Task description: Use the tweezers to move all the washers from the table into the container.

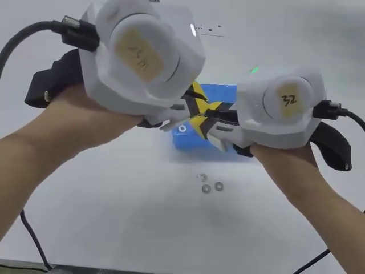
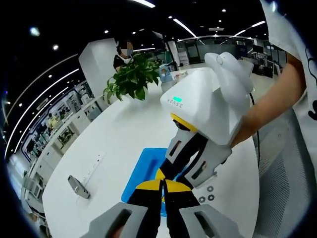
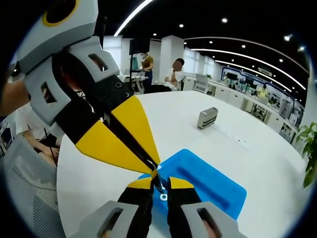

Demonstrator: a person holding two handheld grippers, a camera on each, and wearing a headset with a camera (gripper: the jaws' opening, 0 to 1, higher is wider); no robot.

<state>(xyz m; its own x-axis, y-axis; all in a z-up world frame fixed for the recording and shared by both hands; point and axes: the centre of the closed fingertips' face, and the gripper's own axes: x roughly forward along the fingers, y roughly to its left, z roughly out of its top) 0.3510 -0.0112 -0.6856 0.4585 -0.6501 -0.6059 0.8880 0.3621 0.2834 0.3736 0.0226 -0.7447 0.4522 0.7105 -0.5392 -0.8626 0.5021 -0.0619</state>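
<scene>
- Washers [image 1: 206,188]: three lie close together on the white table [image 1: 114,217], just in front of the blue container [image 1: 225,94]. A fourth washer [image 3: 163,197] already sits inside it.
- They look like small, flat, stiff metal rings, probably light and slippery, and likely to skate away or flip if nudged.
- Best hold, I judge: pinch across the rim, one tip through the hole.
- Left gripper [image 2: 162,187]: jaws pressed together, with a thin dark point, seemingly the tweezers [image 3: 158,179], poking out over the container.
- Right gripper [image 3: 159,186]: jaws flank that point, but I cannot tell whether they squeeze it.
</scene>
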